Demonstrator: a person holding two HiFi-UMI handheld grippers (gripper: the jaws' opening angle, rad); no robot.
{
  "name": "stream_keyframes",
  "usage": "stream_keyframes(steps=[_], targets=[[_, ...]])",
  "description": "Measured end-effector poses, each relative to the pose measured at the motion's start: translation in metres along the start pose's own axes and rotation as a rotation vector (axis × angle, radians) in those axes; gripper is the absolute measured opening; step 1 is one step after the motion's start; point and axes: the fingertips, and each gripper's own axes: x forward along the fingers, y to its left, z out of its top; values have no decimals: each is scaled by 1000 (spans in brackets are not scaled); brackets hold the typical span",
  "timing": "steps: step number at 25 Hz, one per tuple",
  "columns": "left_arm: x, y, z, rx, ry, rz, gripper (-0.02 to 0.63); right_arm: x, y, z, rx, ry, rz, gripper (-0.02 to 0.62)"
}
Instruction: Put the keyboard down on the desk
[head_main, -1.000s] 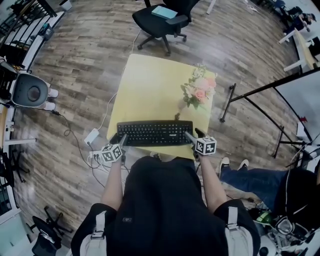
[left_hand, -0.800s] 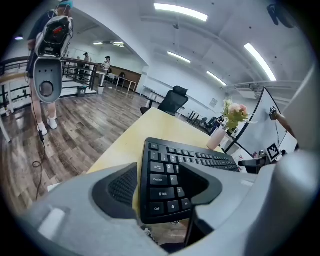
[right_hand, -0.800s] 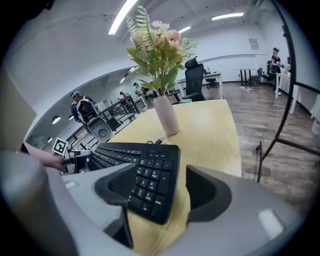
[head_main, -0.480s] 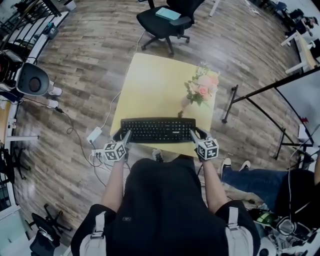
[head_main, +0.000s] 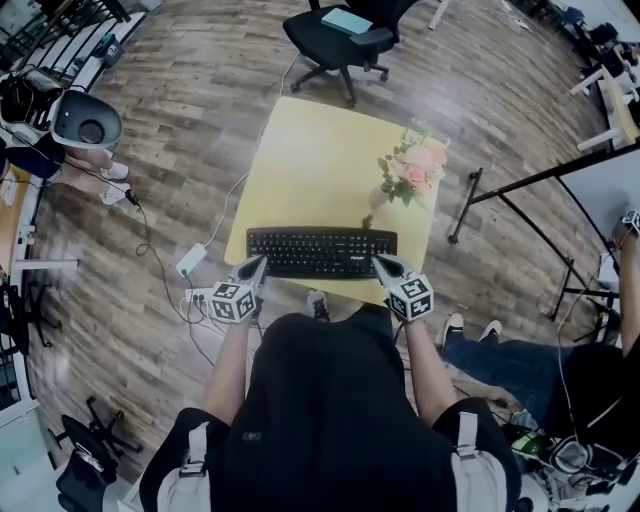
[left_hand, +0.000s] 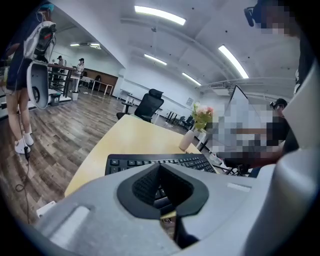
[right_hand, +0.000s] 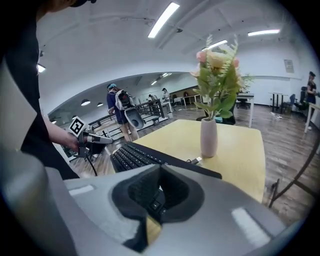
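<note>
Keyboard (head_main: 322, 252) lies flat on the table (head_main: 320, 160), close along its near edge. Left hand-held gripper (head_main: 258, 266) and right hand-held gripper (head_main: 380, 262) sit just beside its two ends; their jaws have just closed together, holding nothing. A stray bump from either tip could likely slide it off that edge

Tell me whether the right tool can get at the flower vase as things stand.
Probably yes. The right tool, shut, is at the keyboard's right end, and the vase stands just beyond on bare desk; it must open first.
</note>
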Motion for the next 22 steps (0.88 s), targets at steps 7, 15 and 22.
stream_keyframes(steps=[7,15,22], targets=[[-3,-14,-11,7,14,-25,11,9,23,-1,-45,19,59,2],[-10,-18,-23,-19,10,-15,11,-5,21,-12,-65,52,46,2],[-8,-24,-30,-21,0,-20,11,-17,21,-20,-133,83,14,2]])
